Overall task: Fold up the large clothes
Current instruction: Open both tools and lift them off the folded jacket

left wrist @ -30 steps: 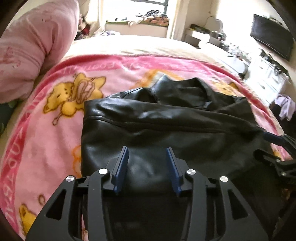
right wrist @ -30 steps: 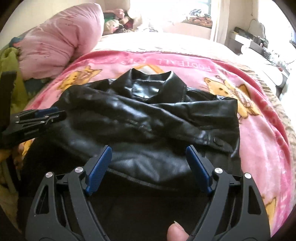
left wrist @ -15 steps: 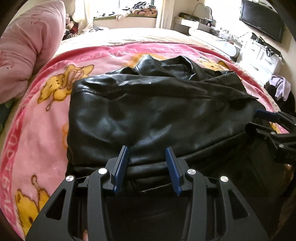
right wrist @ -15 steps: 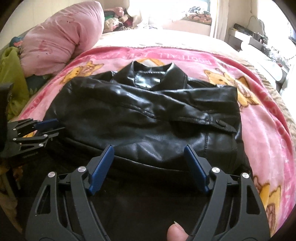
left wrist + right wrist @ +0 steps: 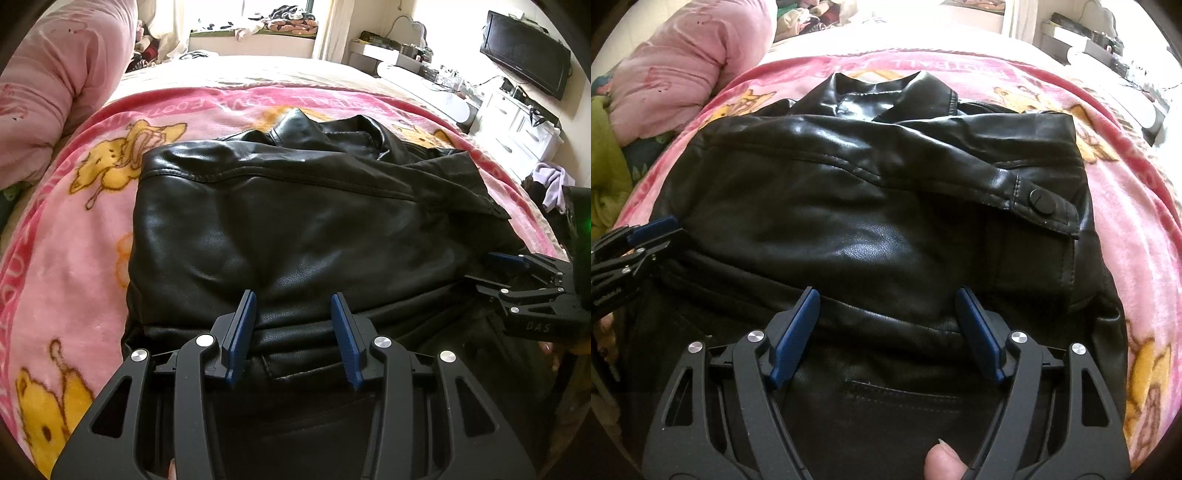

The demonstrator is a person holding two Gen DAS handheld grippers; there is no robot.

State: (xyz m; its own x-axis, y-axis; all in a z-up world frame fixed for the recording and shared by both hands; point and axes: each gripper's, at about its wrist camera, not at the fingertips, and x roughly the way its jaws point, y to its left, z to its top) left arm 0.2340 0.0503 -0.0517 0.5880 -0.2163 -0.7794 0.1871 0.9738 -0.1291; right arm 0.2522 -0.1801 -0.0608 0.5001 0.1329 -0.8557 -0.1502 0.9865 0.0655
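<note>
A black leather jacket [image 5: 295,221] lies across the middle of both frames on a pink blanket [image 5: 66,258] printed with yellow cartoon figures, its collar [image 5: 879,92] toward the top of the frame and its sleeves folded across the body. In the right wrist view a sleeve cuff with a round snap [image 5: 1042,200] sits at centre right, and a pocket seam [image 5: 905,393] shows near the bottom. The left gripper [image 5: 293,314] fills the lower centre of its frame, blue pads a moderate gap apart, spread above the jacket's lower fold with nothing pinched between them. The right gripper [image 5: 888,314] stands in the lower centre of its frame with pads set wide apart over the same lower fold, also holding nothing; a thumb [image 5: 942,461] shows at the bottom edge. A pink pillow [image 5: 48,92] fills the upper left, and a television [image 5: 524,53] hangs at upper right.
</note>
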